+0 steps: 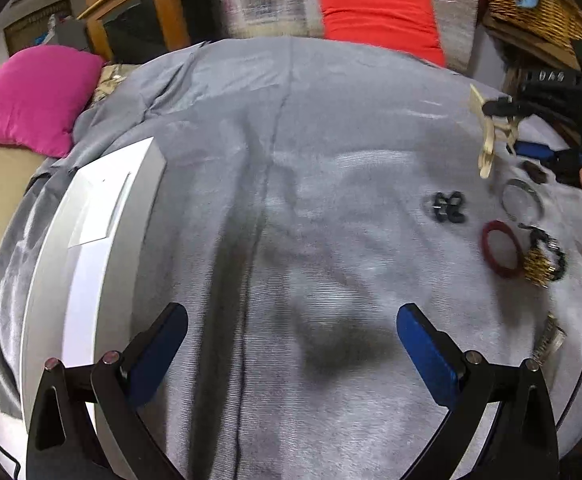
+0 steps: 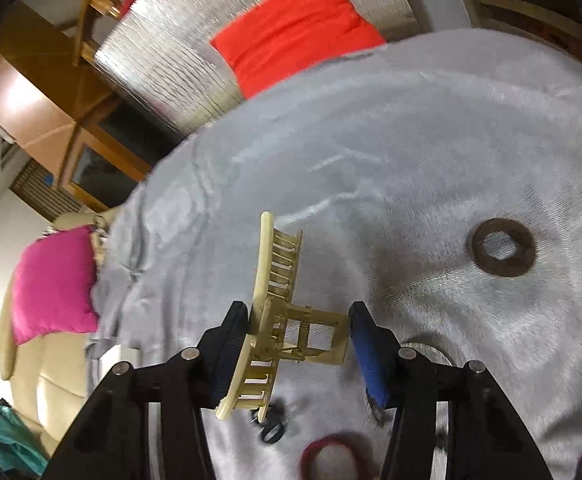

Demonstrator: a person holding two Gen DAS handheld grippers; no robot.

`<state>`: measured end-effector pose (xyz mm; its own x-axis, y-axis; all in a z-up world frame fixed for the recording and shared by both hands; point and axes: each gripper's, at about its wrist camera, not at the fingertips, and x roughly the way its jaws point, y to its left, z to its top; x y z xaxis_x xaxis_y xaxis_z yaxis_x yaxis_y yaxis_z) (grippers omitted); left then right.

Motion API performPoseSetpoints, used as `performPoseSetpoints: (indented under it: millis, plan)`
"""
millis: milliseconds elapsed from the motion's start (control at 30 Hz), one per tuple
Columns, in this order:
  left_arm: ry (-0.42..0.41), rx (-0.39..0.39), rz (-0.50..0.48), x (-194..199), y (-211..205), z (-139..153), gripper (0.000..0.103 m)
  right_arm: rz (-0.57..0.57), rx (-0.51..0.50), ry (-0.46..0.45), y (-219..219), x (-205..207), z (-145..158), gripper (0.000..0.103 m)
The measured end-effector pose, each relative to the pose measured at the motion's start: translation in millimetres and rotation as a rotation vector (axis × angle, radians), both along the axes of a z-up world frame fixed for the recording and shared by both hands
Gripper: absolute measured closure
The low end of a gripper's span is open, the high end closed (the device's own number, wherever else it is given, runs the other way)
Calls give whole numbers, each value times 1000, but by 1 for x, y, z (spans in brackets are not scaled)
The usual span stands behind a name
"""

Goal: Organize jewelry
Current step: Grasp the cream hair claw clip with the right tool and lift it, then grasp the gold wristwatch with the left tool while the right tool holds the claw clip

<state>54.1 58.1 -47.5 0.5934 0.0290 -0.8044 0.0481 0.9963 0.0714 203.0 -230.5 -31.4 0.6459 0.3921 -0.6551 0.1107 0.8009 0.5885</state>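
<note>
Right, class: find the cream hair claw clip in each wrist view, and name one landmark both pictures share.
Left wrist view: the cream hair claw clip is at the upper right, held off the grey blanket by the right gripper.
Right wrist view: the clip is at lower centre, clamped between the gripper's pads.
Shared landmark: the red cushion beyond the blanket.
</note>
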Motion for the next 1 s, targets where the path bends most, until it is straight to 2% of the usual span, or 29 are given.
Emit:
performPoseSetpoints:
  millis: [167, 300, 400, 567, 733, 800, 833, 867, 933, 1000]
  plan:
    - [10, -72, -142, -15, -24, 3, 0, -40, 0, -92, -29, -50, 39, 48]
    - [24, -103, -246, -31, -55, 1, 0, -95, -37, -134, -60, -90, 55, 48]
    - [32, -99, -321, -42, -82, -4, 0, -140, -11, -136, -82, -113, 54, 48]
    - [6, -73, -363, -45, -112, -10, 0, -179, 36, -122, -109, -131, 46, 48]
    - [64, -149, -370, -35, -127, -22, 4, -190, 61, -123, -123, -132, 44, 48]
    - [101, -160, -380, -32, -133, -29, 17, -191, 73, -120, -125, -131, 41, 48]
    - [102, -152, -384, -32, -136, -31, 19, -192, 78, -119, -125, -129, 41, 48]
    - [90, -136, -389, -32, -137, -31, 20, -190, 78, -118, -126, -129, 40, 48]
    - [63, -113, -408, -32, -142, -30, 31, -185, 72, -115, -125, -128, 38, 48]
    - [48, -124, -430, -31, -143, -27, 59, -174, 69, -111, -122, -126, 37, 48]
